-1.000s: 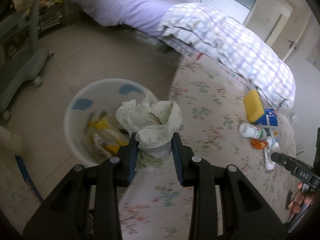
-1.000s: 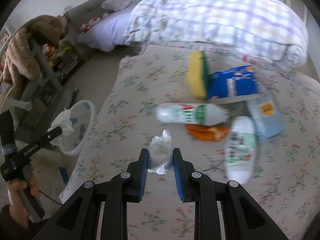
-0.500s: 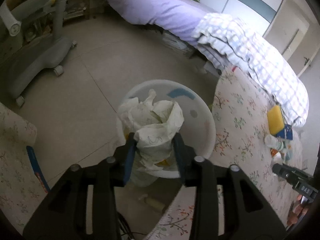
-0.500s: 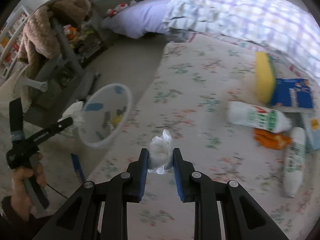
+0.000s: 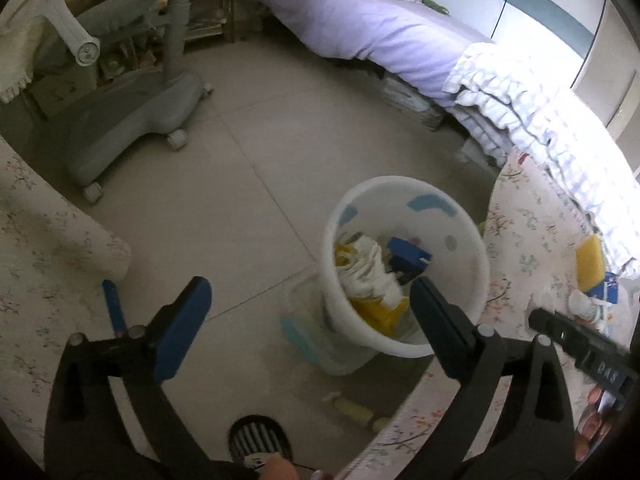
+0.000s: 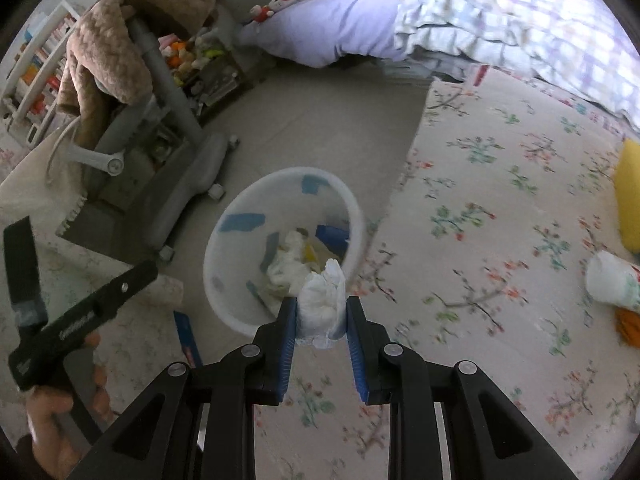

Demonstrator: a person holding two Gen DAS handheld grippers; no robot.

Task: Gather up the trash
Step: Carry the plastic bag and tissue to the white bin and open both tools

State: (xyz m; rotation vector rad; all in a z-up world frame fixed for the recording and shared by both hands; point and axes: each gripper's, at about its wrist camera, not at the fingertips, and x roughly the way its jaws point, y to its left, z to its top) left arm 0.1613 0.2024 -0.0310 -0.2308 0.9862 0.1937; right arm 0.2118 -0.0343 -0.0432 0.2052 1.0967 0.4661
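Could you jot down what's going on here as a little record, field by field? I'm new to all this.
place: bedroom, floral bedspread beside a tiled floor
bin: white wastebasket on the floor, already holding crumpled paper and yellow and blue scraps
left gripper: jaws opening, nothing between them, near the bin
right gripper: clamped on a white tissue wad
still on bed: yellow sponge, white bottle

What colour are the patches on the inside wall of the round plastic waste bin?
Blue patches on the white, round plastic waste bin; clearest in the right wrist view.
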